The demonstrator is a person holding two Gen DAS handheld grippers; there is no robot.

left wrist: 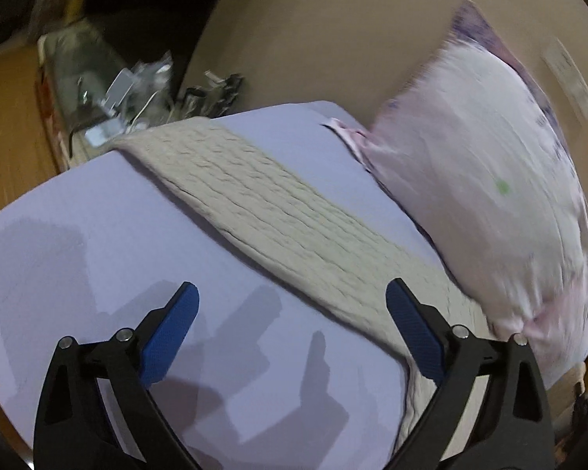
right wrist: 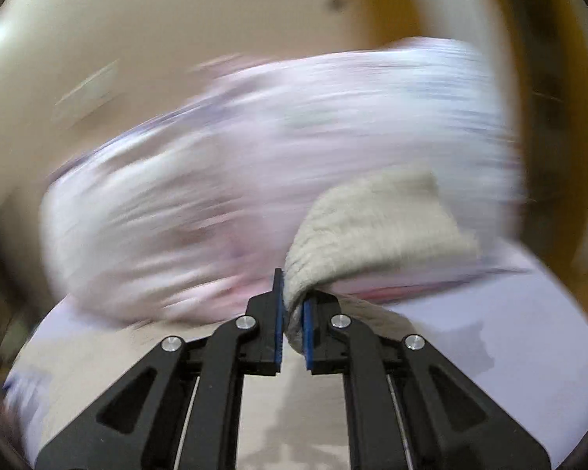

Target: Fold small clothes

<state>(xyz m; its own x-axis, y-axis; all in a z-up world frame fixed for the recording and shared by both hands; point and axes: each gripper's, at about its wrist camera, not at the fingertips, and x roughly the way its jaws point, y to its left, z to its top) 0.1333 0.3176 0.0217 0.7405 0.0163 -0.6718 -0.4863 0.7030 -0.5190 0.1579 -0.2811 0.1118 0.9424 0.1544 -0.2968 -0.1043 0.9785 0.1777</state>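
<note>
A beige knitted garment [left wrist: 278, 211] lies as a long band across a lilac sheet [left wrist: 98, 243], running from the far left to the near right. My left gripper [left wrist: 292, 293] is open and empty, its blue pads just above the sheet, the right pad over the garment's near edge. In the right wrist view my right gripper [right wrist: 293, 305] is shut on a fold of the beige knitted garment [right wrist: 372, 227] and holds it lifted, so the cloth bulges up past the fingertips. That view is heavily blurred.
A large pink and white patterned pillow [left wrist: 490, 180] stands along the garment's right side and fills the blurred background in the right wrist view [right wrist: 215, 180]. Cluttered small items [left wrist: 137, 90] sit past the sheet's far-left edge. A beige wall [left wrist: 333, 31] is behind.
</note>
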